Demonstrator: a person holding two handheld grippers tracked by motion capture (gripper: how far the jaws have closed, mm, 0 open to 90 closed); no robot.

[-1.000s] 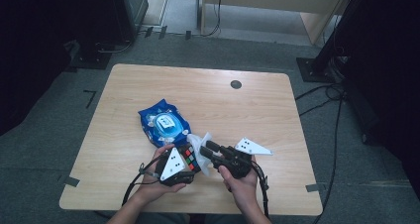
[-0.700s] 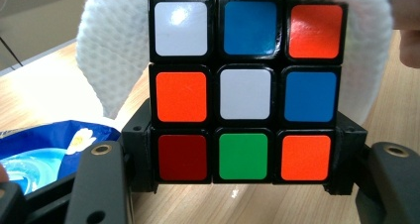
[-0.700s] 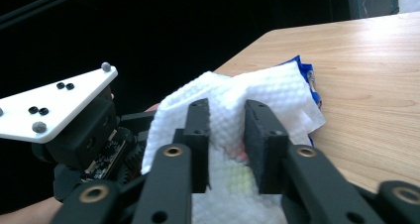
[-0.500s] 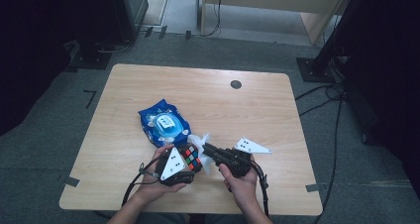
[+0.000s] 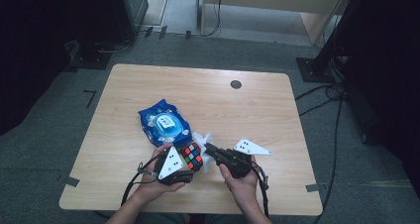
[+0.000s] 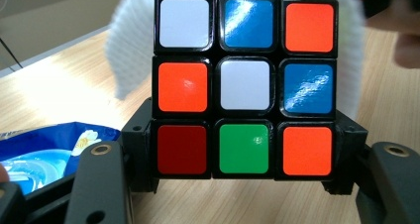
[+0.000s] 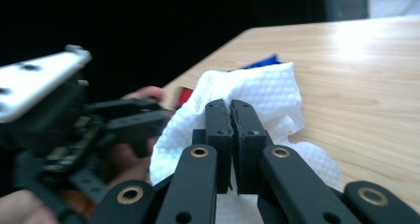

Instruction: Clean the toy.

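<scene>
Cube wiping is being readied at lower centre of the high view, where it is being clamped by the left gripper while a white wipe, just pinched by the closing right gripper, is being held beside it, so rubbing across a face is judged next, the blue wipe pack lying beyond.

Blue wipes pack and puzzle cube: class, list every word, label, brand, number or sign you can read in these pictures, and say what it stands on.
No text can be read.
Blue wipes pack: its pale round label has print too small and blurred to read; the left gripper view shows a flower picture, no letters.
Puzzle cube: plain colour stickers, no logo or letters.
White wipe: embossed dots, no writing.
</scene>
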